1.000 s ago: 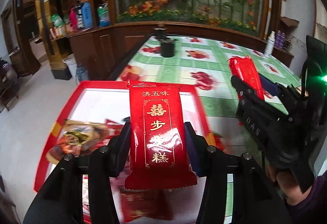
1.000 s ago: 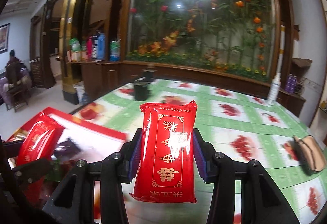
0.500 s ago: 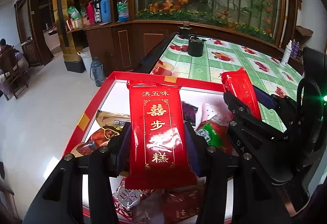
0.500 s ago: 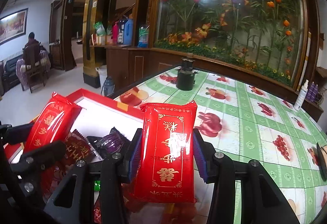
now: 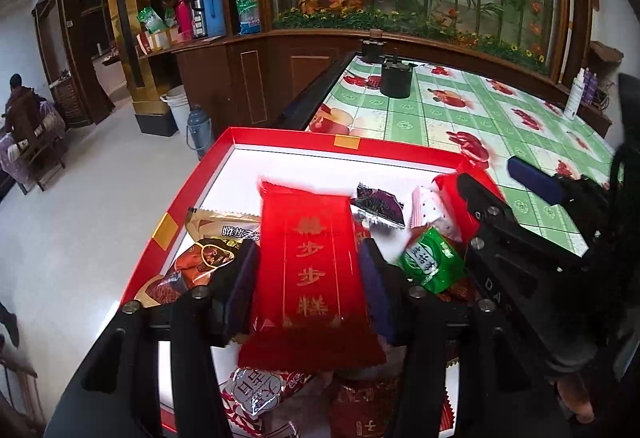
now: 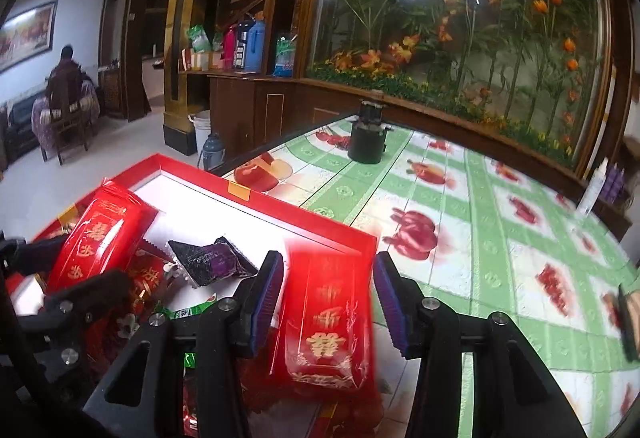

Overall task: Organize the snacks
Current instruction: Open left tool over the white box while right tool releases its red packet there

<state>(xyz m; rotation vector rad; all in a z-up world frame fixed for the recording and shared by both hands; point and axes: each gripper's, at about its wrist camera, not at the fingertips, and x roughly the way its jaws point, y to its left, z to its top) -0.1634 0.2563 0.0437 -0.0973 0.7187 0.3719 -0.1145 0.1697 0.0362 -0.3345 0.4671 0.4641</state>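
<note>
Left wrist shows my left gripper (image 5: 308, 270) and right gripper (image 6: 328, 298) both wide, 2 red packets (image 5: 310, 270) (image 6: 326, 322) lying lengthwise between the jaws over the red box (image 5: 280, 136).

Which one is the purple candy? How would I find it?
Look in the red box at the near edge of the green table. Between the two big red packets lies the purple packet, flat on the box's white floor. It is the only dark, purple-black wrapper there.
</note>
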